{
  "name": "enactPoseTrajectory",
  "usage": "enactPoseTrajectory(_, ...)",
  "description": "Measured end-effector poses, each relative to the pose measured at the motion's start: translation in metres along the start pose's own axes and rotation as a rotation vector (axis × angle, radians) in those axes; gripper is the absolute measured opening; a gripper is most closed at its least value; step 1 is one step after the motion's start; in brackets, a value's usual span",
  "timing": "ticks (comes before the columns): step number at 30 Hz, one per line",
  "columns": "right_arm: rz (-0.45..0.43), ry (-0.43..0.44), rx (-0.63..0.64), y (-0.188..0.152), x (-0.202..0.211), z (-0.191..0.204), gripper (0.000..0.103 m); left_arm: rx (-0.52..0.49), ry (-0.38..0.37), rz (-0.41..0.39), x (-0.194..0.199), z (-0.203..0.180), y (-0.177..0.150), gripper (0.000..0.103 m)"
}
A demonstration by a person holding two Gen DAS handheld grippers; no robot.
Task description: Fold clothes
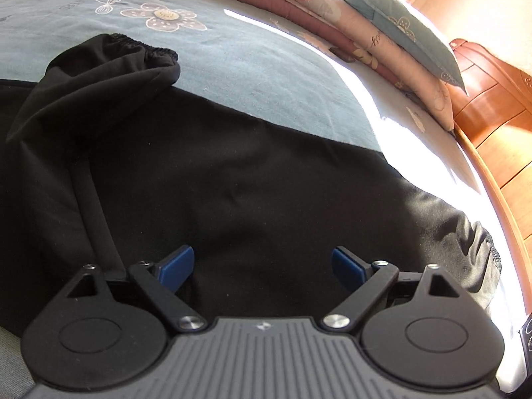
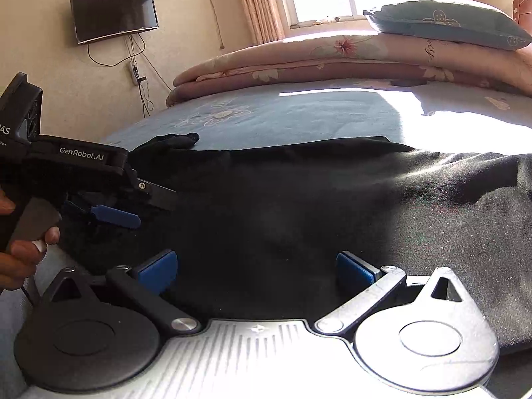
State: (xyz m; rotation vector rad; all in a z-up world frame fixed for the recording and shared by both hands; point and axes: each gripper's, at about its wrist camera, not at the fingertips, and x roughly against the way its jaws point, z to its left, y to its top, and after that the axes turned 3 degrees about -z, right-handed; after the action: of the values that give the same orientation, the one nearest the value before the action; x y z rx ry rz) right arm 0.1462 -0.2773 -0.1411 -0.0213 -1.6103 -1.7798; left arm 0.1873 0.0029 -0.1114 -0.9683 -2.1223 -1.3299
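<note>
Garment: I see a black, soft-fabric piece of clothing (image 1: 232,173) spread flat across the blue-grey bedsheet with stitched flowers (image 1: 252,66); one gathered elastic cuff (image 1: 143,48) is folded back on top, at its far left in the left wrist view.
Left gripper (image 1: 262,266): my blue-padded fingers (image 1: 178,262) stand wide apart over the dark cloth, nothing between them.
Right gripper (image 2: 257,271): jaws also spread, hovering low above the same fabric, pads gripping nothing.
Person's hand (image 2: 20,252): wrapped round the left tool's handle, seen at the edge of the right wrist view.
Background: folded pink floral quilt (image 2: 332,56) with a blue-grey pillow (image 2: 449,23) on top.
</note>
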Motion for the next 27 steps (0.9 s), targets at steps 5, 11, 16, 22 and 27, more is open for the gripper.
enactPoseTrajectory(5, -0.038, -0.022, 0.002, 0.001, 0.01, 0.009, 0.103, -0.044, -0.085, -0.01, 0.006, -0.03, 0.03, 0.09)
enactPoseTrajectory(11, -0.076, -0.09, 0.061, 0.001, 0.018, 0.022, 0.103, -0.092, -0.34, 0.118, -0.014, -0.109, 0.083, 0.091)
enactPoseTrajectory(16, -0.026, -0.137, 0.174, -0.003, 0.015, 0.035, 0.103, -0.208, -0.505, 0.336, -0.075, -0.197, 0.087, 0.091)
enactPoseTrajectory(22, 0.003, -0.132, 0.29, -0.007, 0.021, 0.047, 0.103, -0.321, -0.547, 0.49, -0.154, -0.258, 0.056, 0.091)
enactPoseTrajectory(27, 0.024, -0.102, 0.242, -0.001, 0.026, 0.032, 0.103, -0.294, -0.523, 0.581, -0.206, -0.261, 0.035, 0.091)
